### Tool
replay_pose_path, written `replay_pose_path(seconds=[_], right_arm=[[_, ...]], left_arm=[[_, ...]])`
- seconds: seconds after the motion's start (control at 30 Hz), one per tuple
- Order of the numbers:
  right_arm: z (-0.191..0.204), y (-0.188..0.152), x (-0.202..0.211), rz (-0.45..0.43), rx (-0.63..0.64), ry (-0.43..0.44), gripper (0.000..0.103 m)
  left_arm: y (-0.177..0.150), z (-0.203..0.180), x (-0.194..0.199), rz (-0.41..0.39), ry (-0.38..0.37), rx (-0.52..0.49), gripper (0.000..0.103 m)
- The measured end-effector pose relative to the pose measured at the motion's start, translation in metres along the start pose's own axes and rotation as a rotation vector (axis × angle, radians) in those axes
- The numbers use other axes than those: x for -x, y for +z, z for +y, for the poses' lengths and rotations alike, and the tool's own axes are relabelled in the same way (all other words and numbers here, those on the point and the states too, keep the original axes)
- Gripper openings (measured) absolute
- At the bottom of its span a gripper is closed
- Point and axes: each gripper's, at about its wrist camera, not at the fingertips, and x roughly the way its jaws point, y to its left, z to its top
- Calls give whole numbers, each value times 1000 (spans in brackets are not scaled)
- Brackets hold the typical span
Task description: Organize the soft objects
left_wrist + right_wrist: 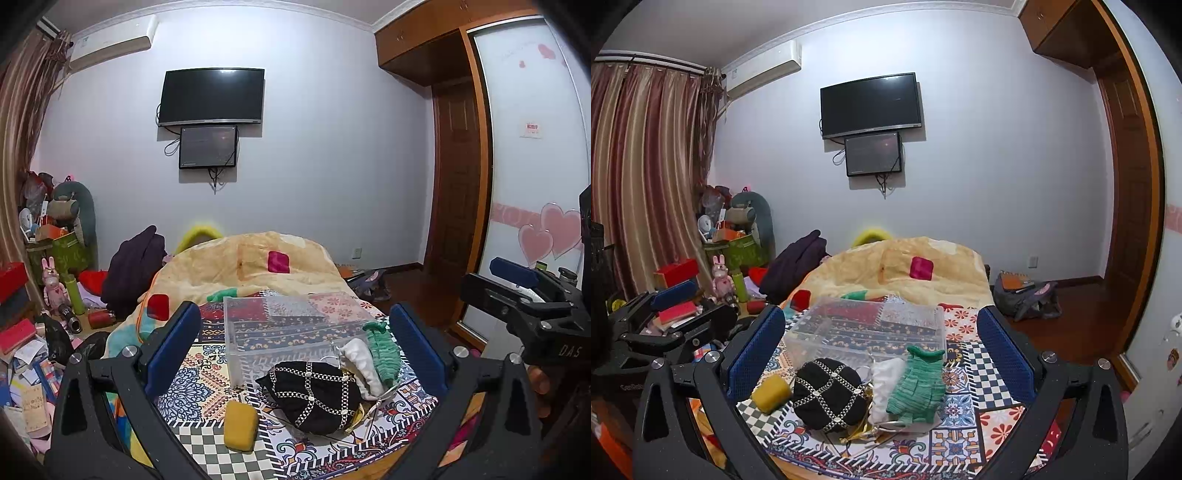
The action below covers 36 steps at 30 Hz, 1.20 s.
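On the patterned bed cover lie a yellow sponge (241, 425) (771, 392), a black pouch with chain trim (316, 397) (829, 393), a white cloth (364, 365) (886, 384) and a green knitted piece (384, 354) (918, 382). Behind them stands a clear plastic box (291, 325) (868, 328), with nothing inside that I can see. My left gripper (295, 350) is open and empty, above the near items. My right gripper (882, 354) is open and empty, framing the same pile; it also shows in the left wrist view (524, 288).
A rumpled beige quilt (251, 262) covers the far bed. Clutter of boxes, toys and books (48, 295) fills the left floor. A grey bag (1023, 295) lies on the right floor by the wardrobe (532, 166).
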Motion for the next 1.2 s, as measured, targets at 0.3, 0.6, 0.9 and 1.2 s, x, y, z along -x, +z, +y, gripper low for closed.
replay_pose_path(seconds=[0.3,0.6,0.9,1.2], right_arm=[[1,-2,-1,-1,-1,0,103],[4,-2,0,-6,1,6,103],[5,-1,1,-8,1,12,103],[5,-2,2,-10,1,16,103]], left_arm=[[0,-1,0,2,-5,3,103],[-1,-1,-2,10,-12,10,103],[-1,-1,-1,8,-14,7,103],[-1,0,-3,14,-14,18,103]])
